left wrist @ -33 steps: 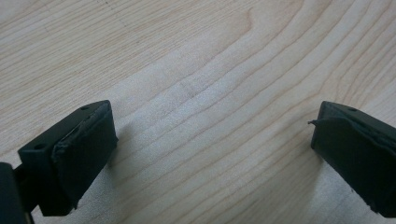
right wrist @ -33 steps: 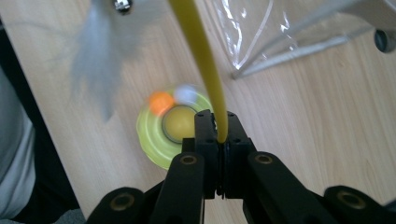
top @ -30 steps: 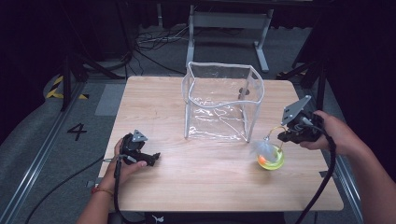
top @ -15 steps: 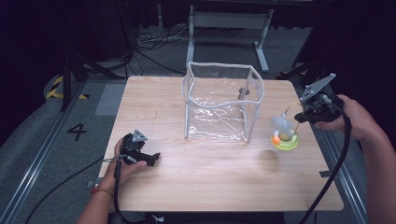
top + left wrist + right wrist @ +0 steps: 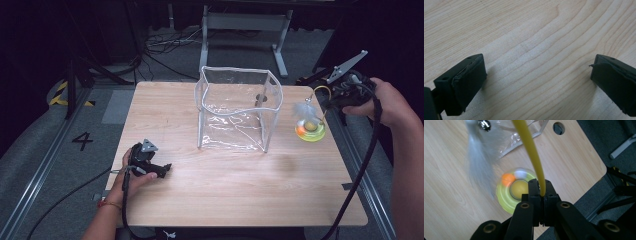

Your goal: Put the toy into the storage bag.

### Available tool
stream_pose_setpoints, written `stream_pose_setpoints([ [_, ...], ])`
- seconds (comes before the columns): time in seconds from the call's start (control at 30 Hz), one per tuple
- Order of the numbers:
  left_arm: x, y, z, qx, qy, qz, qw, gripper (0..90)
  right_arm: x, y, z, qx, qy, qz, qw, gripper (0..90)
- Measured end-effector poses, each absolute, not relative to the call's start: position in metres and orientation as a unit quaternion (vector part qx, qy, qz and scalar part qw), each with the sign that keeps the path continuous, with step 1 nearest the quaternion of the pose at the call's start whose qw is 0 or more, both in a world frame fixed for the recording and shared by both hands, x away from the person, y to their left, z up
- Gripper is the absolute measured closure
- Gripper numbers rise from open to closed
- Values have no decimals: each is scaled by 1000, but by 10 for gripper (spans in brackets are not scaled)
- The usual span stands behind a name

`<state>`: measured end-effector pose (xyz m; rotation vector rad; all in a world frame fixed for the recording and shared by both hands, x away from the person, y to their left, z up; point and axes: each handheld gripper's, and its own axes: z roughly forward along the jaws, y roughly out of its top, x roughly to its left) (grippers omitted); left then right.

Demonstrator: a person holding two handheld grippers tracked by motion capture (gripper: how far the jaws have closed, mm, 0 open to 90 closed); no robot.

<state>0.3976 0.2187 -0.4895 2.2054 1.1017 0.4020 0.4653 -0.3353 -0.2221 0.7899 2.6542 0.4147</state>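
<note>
Cat toy [image 5: 310,129], clamped by its yellow wire between our right gripper [image 5: 334,96] jaws, has risen off the table [image 5: 225,195] toward the clear bag [image 5: 235,107], likely its destination, while our left gripper [image 5: 162,168] rests spread, empty.

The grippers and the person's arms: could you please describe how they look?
Both are black. The left gripper has a grey three-cornered plate on top, blocky black jaws and a trailing black cable. The right gripper carries a similar grey plate, brass-coloured screws near its jaws and a long black cable. The forearms are bare; the left wrist wears a reddish bracelet.
</note>
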Motion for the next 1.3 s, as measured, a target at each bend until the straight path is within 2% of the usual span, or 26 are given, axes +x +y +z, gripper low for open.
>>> stream_pose_setpoints([
  [0.5, 398, 219, -490, 838, 418, 153, 316, 5, 496, -317, -184, 282, 927, 161, 186, 885],
  [0.97, 398, 219, -489, 838, 419, 152, 316, 5, 503, -302, -141, 286, 915, 186, 216, 886],
  [1.3, 398, 219, -489, 838, 419, 152, 316, 5, 508, -293, -128, 285, 912, 197, 217, 886],
])
